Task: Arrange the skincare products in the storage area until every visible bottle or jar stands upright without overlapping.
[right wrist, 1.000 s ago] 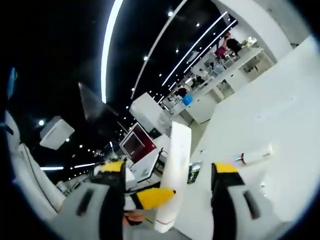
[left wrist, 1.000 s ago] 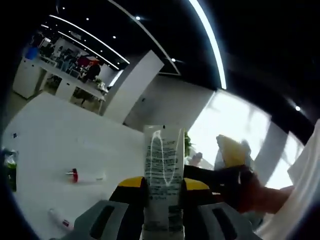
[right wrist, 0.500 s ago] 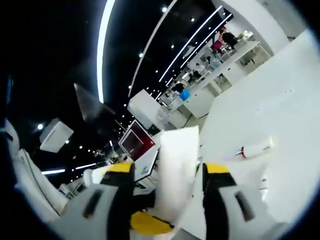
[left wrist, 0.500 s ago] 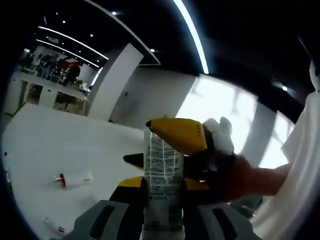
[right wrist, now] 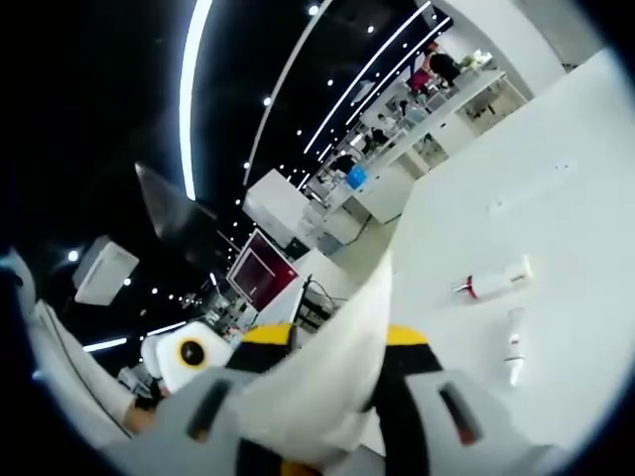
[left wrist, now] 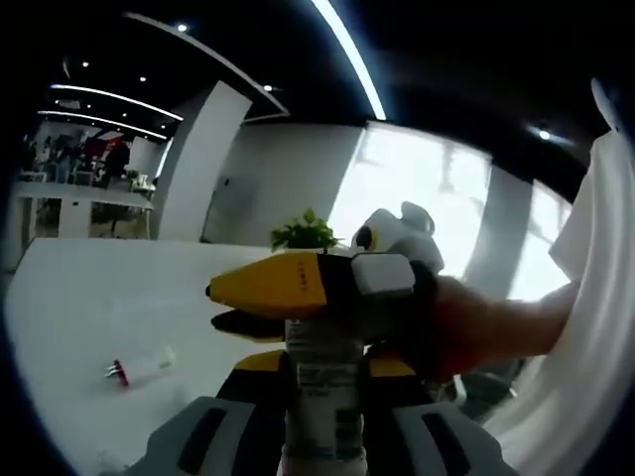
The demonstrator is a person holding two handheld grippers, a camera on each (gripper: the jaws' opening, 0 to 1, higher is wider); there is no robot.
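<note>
Above the white worktop (left wrist: 89, 288), left gripper (left wrist: 322, 382) and right gripper (right wrist: 332, 357) jaws both clamp one white printed plastic tube (left wrist: 322, 397); print unreadable.

Three tubes: one held (left wrist: 319, 392), two lying (right wrist: 493, 282) (right wrist: 512, 346).

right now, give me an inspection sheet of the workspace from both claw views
surface: white table, mostly bare.
job's things: a white tube held up off the table between the left claw's jaws, its upper end between the right claw's jaws; a small white tube with a red cap lying flat on the table; a smaller white item lying near it, too small to identify.
clutter: nothing seen.
grippers: both claws closed on the same white tube; a hand holds the right one.
cables: nothing seen.
surroundings: white pillar, ceiling light strips, a green plant, people at far desks.
</note>
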